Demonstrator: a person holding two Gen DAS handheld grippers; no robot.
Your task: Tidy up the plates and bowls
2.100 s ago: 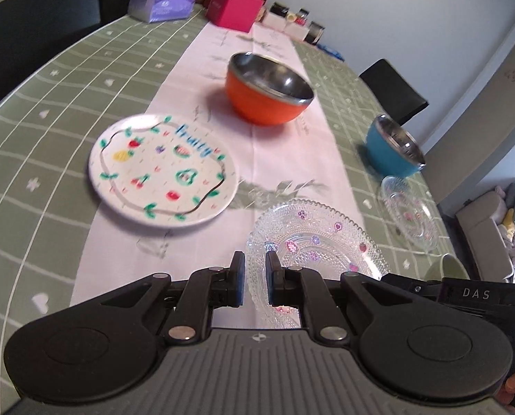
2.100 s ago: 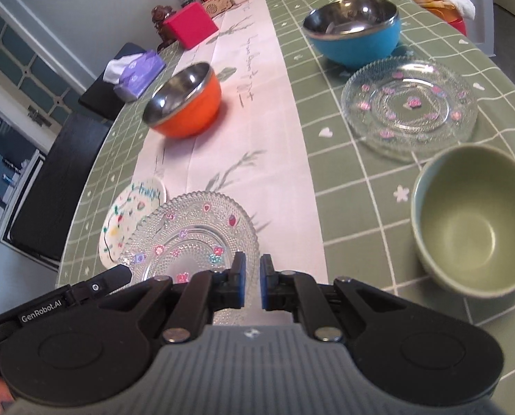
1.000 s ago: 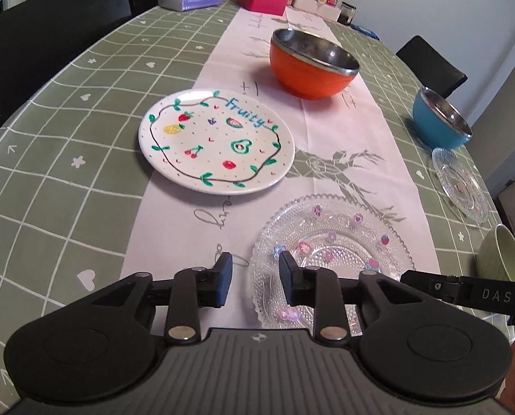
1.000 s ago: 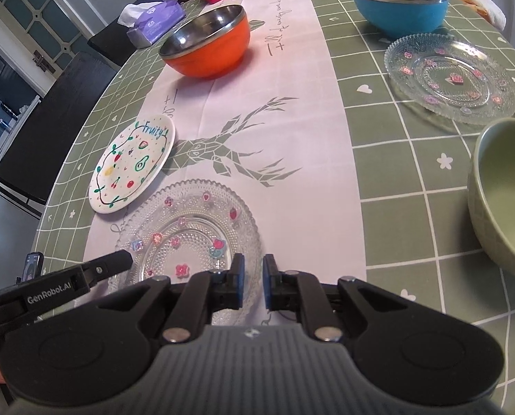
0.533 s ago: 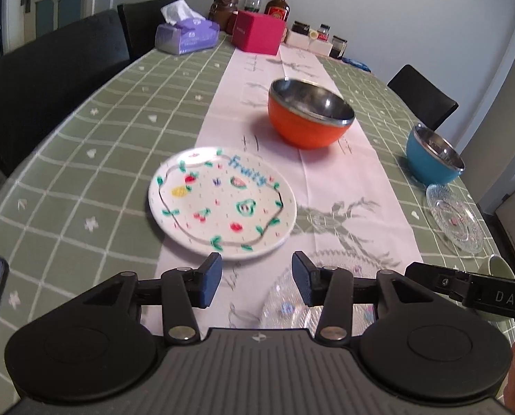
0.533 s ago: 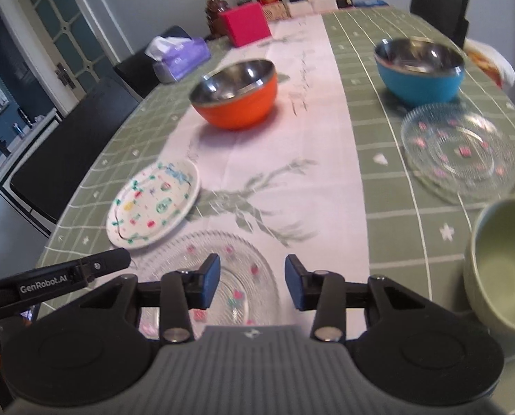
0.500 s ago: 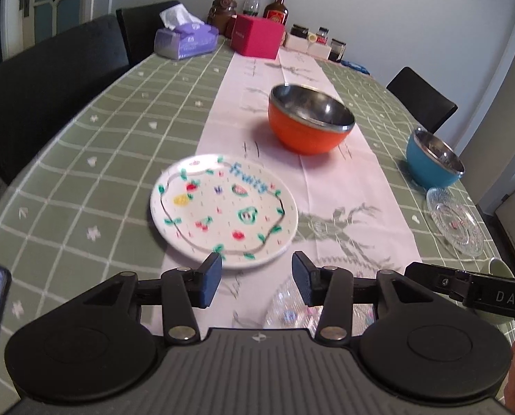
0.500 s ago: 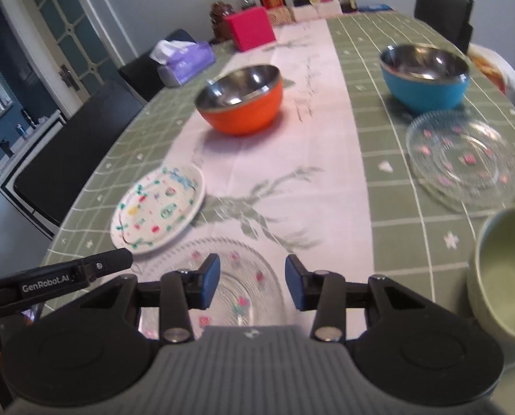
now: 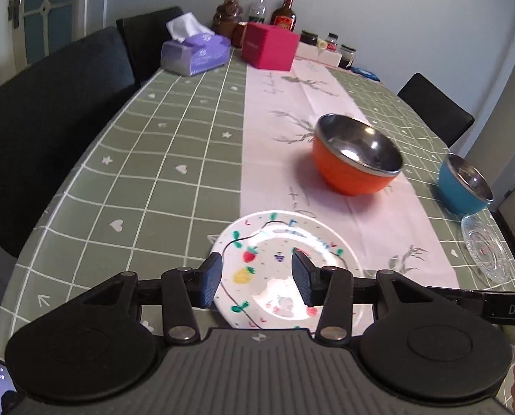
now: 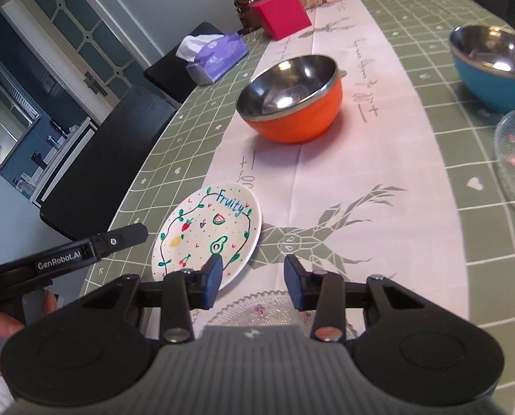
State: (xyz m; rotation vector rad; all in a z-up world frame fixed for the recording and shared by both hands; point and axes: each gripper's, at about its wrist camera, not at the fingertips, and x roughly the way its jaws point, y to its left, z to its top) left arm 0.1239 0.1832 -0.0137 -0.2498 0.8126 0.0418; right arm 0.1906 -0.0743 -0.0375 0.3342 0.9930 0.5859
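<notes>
The left tool (image 9: 256, 279) is held with its jaws apart and empty, and the fruit-painted plate (image 9: 285, 269) is seen directly ahead between and below them, flat on the worktop (image 9: 160, 173). The right tool (image 10: 252, 282), likewise apart and empty, is placed over the glass plate (image 10: 257, 311), with the painted plate off to its left; the left tool is therefore judged the nearer.

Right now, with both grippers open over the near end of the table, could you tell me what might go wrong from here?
1. The left gripper hangs over the Fruity plate; gripping that thin rim could slide or tip the plate.
2. The glass plate lies mostly hidden under the right gripper, so lowering could knock it.
3. The orange bowl stands just beyond; a forward sweep might hit it.
</notes>
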